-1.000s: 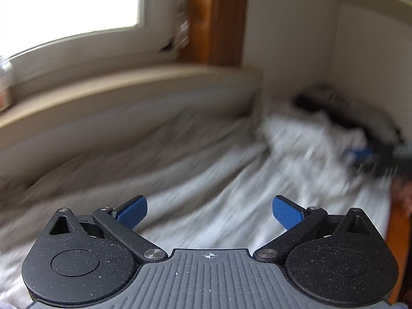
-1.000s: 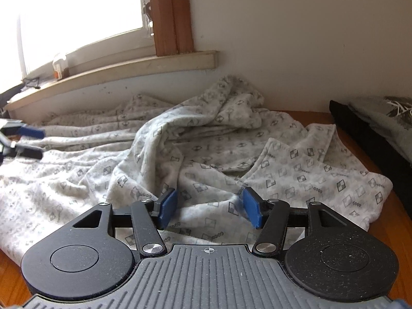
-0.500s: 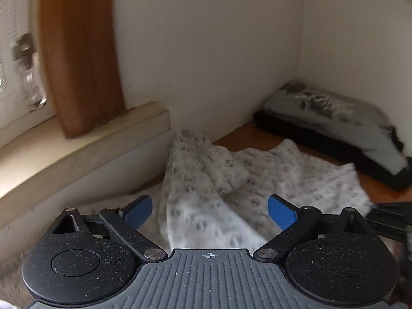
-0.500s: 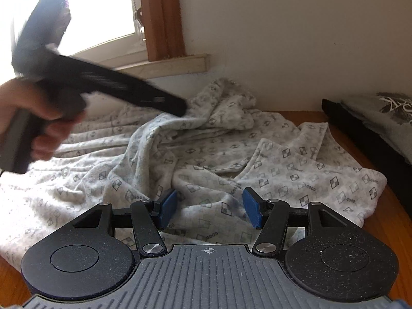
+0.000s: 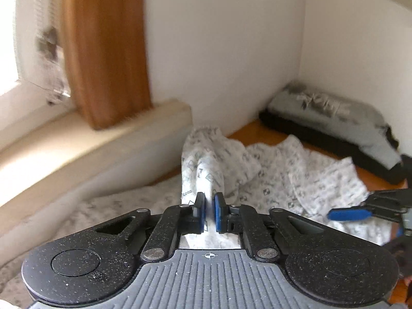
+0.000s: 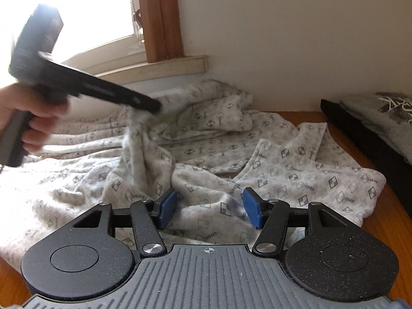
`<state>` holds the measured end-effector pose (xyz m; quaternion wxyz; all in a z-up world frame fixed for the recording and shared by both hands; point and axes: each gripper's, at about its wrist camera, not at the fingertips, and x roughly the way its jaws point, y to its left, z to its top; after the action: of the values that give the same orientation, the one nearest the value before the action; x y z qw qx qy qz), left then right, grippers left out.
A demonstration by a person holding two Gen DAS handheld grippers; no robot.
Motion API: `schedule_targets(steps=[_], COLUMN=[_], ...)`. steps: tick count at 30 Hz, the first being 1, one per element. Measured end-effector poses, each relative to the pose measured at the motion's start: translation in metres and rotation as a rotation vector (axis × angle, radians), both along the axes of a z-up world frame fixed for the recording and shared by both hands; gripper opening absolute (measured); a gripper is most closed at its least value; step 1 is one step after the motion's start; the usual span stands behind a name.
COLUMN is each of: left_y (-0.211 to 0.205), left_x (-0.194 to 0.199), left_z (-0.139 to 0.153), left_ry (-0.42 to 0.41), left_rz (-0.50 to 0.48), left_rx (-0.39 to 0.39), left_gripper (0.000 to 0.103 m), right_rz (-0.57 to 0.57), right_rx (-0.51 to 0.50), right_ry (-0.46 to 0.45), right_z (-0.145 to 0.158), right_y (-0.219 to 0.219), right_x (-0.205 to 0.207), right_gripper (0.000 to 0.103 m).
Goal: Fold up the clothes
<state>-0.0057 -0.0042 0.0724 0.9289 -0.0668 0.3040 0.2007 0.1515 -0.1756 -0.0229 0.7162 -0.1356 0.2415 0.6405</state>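
The garment [image 6: 270,162], white with a grey checked print, lies rumpled across the wooden bench [image 6: 386,206] under the window sill [image 6: 154,68], reaching from the left edge of the right wrist view to near the dark folded pile [image 6: 373,118] at the right; the left gripper [image 5: 209,212] has its jaws clamped on a pinch of that cloth, which rises from between the blue pads [image 5: 219,213] into a raised fold toward the wall [image 5: 219,51]; in the right wrist view the same gripper shows as a dark blurred bar held by a hand [image 6: 33,121], its tip at the lifted ridge of cloth; the right gripper [image 6: 209,211] hangs low over the near part of the garment with its jaws apart, cloth showing between the pads but not gripped; the brown window frame [image 6: 162,18] stands above the sill.
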Motion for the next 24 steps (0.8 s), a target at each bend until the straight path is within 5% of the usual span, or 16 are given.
schedule_targets(steps=[5, 11, 15, 20, 24], left_y=[-0.007, 0.001, 0.008, 0.001, -0.001], left_x=[-0.052, -0.088, -0.094, -0.053, -0.008], left_z=[0.009, -0.003, 0.005, 0.015, 0.002], left_ry=[-0.049, -0.015, -0.034, -0.037, 0.025], left_rz=[0.024, 0.080, 0.108, 0.056, 0.034], left_rx=[-0.026, -0.050, -0.048, 0.009, 0.024], left_gripper=[0.008, 0.008, 0.028, 0.054, 0.059], right_rz=[-0.015, -0.024, -0.023, -0.020, -0.019], right_rx=[0.009, 0.005, 0.002, 0.005, 0.011], right_ry=[0.004, 0.010, 0.007, 0.012, 0.018], right_z=[0.000, 0.001, 0.001, 0.001, 0.001], right_y=[-0.002, -0.001, 0.000, -0.001, -0.002], right_x=[0.002, 0.003, 0.002, 0.003, 0.003], right_gripper=[0.057, 0.057, 0.057, 0.057, 0.058])
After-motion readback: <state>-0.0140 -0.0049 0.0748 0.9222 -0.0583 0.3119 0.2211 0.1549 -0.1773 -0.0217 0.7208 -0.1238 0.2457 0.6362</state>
